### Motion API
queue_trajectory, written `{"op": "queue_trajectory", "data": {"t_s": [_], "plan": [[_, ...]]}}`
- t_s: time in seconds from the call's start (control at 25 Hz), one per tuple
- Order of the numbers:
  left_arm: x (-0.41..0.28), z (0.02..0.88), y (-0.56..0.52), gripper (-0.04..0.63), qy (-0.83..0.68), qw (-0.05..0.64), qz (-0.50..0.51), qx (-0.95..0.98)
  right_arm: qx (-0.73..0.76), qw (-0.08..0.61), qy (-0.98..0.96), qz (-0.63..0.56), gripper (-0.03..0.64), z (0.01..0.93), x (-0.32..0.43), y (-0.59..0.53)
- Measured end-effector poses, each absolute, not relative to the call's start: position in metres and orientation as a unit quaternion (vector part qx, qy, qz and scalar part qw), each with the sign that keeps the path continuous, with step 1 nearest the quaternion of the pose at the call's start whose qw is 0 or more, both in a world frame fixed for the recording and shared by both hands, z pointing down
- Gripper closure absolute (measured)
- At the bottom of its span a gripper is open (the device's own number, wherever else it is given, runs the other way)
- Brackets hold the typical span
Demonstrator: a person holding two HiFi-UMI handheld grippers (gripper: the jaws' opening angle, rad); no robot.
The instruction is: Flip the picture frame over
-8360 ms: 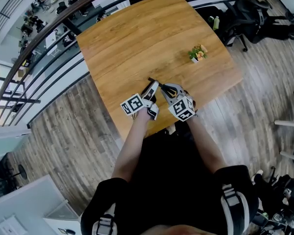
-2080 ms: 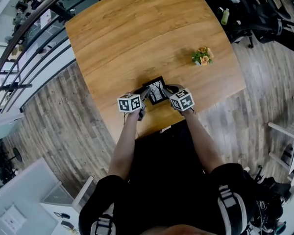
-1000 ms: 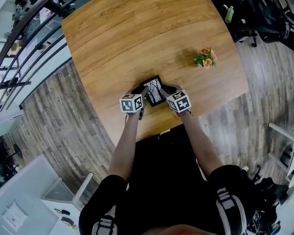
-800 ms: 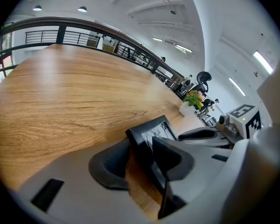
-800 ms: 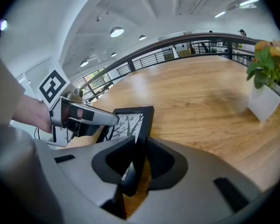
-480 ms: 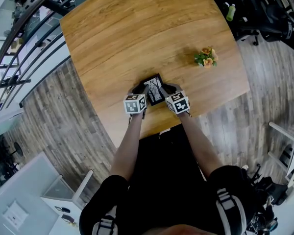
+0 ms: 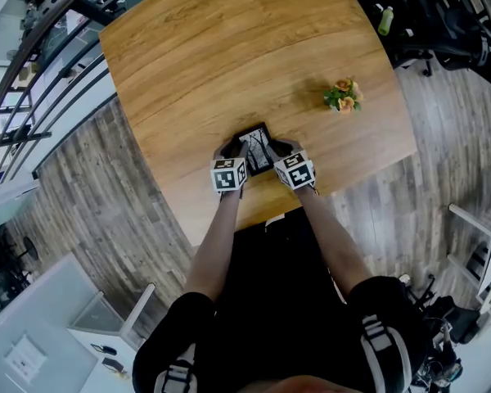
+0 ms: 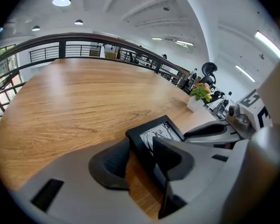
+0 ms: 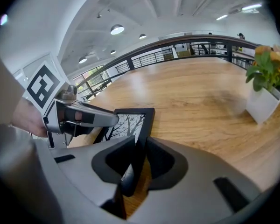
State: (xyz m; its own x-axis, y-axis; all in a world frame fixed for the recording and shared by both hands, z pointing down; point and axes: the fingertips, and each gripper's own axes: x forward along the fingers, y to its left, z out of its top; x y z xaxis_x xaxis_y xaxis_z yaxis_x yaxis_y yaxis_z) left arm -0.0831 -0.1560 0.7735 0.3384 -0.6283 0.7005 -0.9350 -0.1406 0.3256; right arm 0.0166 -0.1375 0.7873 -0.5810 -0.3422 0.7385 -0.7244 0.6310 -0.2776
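Note:
The black picture frame [image 7: 256, 147] lies near the table's front edge with its tree picture facing up. My left gripper [image 7: 234, 151] straddles the frame's left edge [image 8: 151, 135]. Its jaws are opening: a strip of bare wood shows between the left pad and the frame. My right gripper [image 7: 277, 149] is shut on the frame's right edge [image 9: 136, 120], which is pinched between its pads. The two grippers face each other across the frame.
A small potted plant [image 7: 342, 96] stands to the right on the wooden table [image 7: 229, 47]. A railing runs behind the table's far side, with office chairs beyond the right corner. The person's body is close to the front edge.
The frame, first held on edge between the grippers, now lies flat with the picture up. Over the last second the left gripper has turned a little and shifted toward the frame.

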Motion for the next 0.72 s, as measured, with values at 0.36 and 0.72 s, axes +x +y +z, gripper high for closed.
{"op": "queue_trajectory", "data": {"t_s": [0.36,0.72], "plan": [[-0.083,0.772,-0.156,0.430,-0.543,0.369,0.214,0.723,0.314,0.341,-0.845,0.268,0.466,0.788,0.018,-0.140],[-0.086,0.760,-0.154,0.425,-0.543,0.355,0.199,0.734,0.323,0.333,-0.844,0.269,0.423,0.779,0.030,-0.134]]}}
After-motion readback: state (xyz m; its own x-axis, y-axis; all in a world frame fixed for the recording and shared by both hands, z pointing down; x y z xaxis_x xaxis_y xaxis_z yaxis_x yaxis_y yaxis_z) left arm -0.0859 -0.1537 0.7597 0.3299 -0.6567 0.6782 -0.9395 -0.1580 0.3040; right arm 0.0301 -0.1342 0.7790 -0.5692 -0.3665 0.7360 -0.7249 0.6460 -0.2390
